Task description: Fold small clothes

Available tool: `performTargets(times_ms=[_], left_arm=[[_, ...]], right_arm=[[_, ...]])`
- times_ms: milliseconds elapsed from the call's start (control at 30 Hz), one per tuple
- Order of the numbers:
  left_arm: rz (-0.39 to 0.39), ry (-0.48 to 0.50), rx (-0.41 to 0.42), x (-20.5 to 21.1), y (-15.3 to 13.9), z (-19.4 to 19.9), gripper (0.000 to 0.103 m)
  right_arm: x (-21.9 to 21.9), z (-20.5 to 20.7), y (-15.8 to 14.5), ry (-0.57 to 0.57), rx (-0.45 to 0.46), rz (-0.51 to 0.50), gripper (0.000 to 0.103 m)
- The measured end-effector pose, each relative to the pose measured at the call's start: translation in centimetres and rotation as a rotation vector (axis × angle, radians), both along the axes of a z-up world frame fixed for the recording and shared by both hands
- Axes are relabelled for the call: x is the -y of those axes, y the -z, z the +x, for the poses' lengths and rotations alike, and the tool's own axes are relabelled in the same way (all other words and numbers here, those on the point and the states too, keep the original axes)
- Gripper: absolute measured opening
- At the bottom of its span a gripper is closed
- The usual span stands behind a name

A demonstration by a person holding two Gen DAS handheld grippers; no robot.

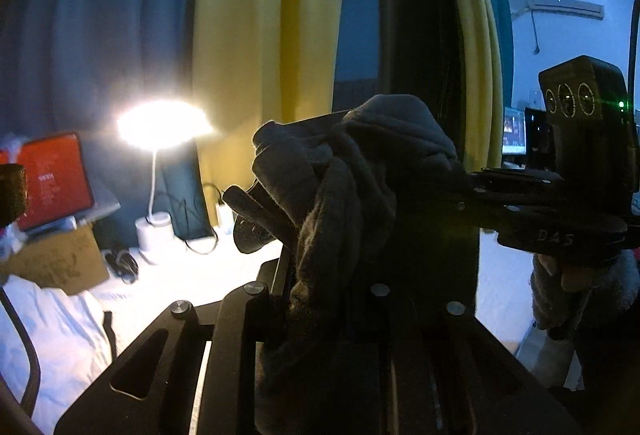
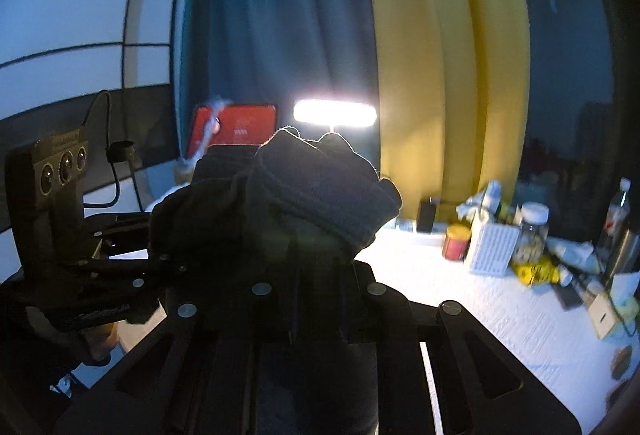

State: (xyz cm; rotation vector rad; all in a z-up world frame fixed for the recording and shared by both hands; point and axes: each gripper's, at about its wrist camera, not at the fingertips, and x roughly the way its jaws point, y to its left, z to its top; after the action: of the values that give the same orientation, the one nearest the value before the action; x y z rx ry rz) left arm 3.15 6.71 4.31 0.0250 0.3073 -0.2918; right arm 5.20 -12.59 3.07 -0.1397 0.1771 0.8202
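Note:
A dark grey knitted garment [image 1: 352, 171] is bunched up and held in the air above the white table. My left gripper [image 1: 320, 195] is shut on it, and the cloth drapes over its fingers. The right gripper reaches in from the right in the left wrist view, its body [image 1: 560, 227] dark. In the right wrist view the same garment [image 2: 320, 195] covers my right gripper [image 2: 304, 235], which is shut on it; its fingertips are hidden by cloth. The left gripper body [image 2: 80, 263] shows at the left there.
A lit desk lamp [image 1: 160, 123] and a red tablet [image 1: 52, 179] stand at the back by blue and yellow curtains. A cardboard box [image 1: 60, 259] and white cloth [image 1: 52, 335] lie at the left. Jars and bottles [image 2: 532, 231] crowd the table's right side.

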Motion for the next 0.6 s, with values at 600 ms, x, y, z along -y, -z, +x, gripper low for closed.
performTargets(times_ms=[600], left_arm=[[0.070, -0.056, 0.216, -2.9, -4.9, -4.1, 0.016]], right_arm=[[-1.3, -5.8, -6.5, -0.068, 0.208, 0.067, 0.016]])
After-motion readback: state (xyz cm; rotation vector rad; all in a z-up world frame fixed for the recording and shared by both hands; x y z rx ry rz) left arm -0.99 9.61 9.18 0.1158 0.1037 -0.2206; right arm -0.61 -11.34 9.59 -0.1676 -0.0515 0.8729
